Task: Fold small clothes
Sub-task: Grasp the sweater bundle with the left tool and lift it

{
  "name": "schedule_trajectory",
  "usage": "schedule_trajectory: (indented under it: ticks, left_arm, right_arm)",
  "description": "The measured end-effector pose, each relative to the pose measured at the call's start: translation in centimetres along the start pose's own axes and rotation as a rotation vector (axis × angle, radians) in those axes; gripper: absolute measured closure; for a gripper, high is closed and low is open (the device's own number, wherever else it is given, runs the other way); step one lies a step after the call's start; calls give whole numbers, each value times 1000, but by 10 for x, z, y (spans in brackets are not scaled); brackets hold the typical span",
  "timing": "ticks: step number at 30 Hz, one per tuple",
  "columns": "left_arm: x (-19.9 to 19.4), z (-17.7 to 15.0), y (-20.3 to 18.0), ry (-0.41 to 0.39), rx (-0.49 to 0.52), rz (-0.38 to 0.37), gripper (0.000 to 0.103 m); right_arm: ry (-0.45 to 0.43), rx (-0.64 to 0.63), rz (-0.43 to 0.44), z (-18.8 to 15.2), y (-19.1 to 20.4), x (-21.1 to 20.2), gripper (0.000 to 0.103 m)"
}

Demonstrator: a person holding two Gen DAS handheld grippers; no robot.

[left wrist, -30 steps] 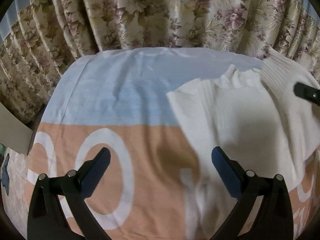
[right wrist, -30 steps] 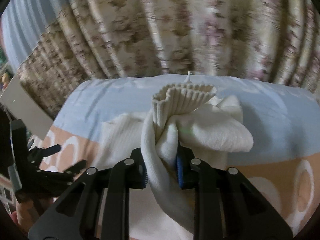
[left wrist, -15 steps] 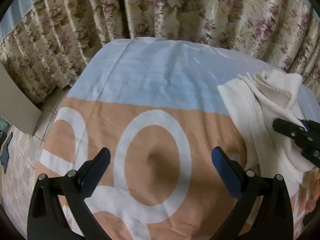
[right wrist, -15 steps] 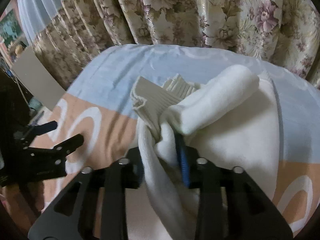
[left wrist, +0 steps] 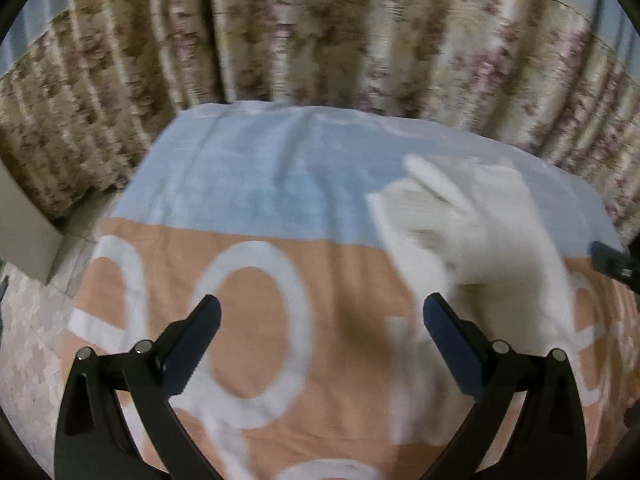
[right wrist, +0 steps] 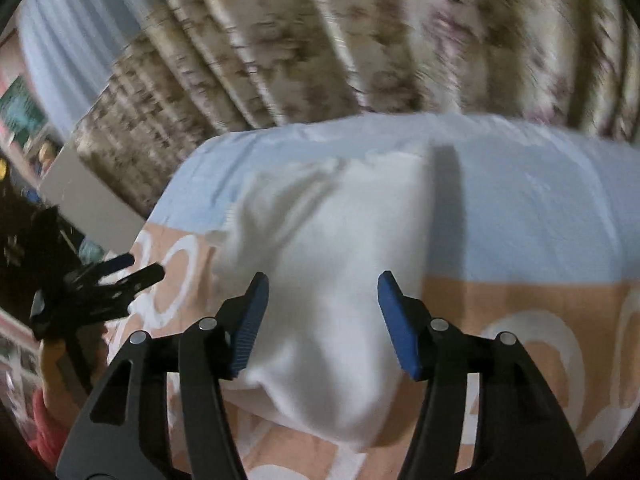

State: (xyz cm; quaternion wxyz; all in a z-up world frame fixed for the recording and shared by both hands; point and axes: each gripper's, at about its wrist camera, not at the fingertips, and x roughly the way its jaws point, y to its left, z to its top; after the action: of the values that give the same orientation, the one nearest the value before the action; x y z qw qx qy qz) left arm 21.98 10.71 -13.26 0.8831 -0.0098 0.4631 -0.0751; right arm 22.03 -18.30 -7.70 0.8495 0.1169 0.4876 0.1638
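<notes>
A small white knit garment (right wrist: 332,248) lies folded on the blue and peach sheet (right wrist: 540,216). My right gripper (right wrist: 320,308) hovers over its near end, jaws opening and wide apart; the cloth lies below them and the blue pads do not press on it. In the left wrist view the same garment (left wrist: 480,232) lies to the right of my left gripper (left wrist: 320,344), which stands open over the peach part of the sheet (left wrist: 256,320) with nothing between its fingers. Both views are blurred by motion.
Flowered curtains (left wrist: 320,40) hang close behind the bed's far edge. A grey board (left wrist: 24,232) leans at the left beside a tiled floor (left wrist: 24,340). The left gripper (right wrist: 100,280), held by a hand with a red sleeve (right wrist: 44,428), shows at the left of the right wrist view.
My right gripper has let go of the bunched white cloth, which now lies flat on the sheet, and its jaws have spread. My left gripper stayed open and shifted a little.
</notes>
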Motion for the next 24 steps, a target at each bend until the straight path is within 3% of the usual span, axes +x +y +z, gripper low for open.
schedule_trajectory:
  ticks: [6,15,17,21,23,24]
  left_arm:
    - [13,-1,-59,19,78,-49,1]
    - [49,4,-94,74,97,-76,6]
    - [58,5,-92,104,78,-96,43]
    - [64,4,-85,121,36,-142,53]
    - [61,5,-85,109,38,-154,76]
    - [58,5,-82,107,28,-174,78]
  right_arm:
    - [1,65,-9,-20,-32,8,47]
    - [5,89,19,-27,-46,22,70]
    - [3,97,30,-27,-48,24,70]
    - [3,82,39,-28,-47,24,70]
    - [2,78,40,-28,-45,24,70]
    - [1,76,39,-28,-44,24,70]
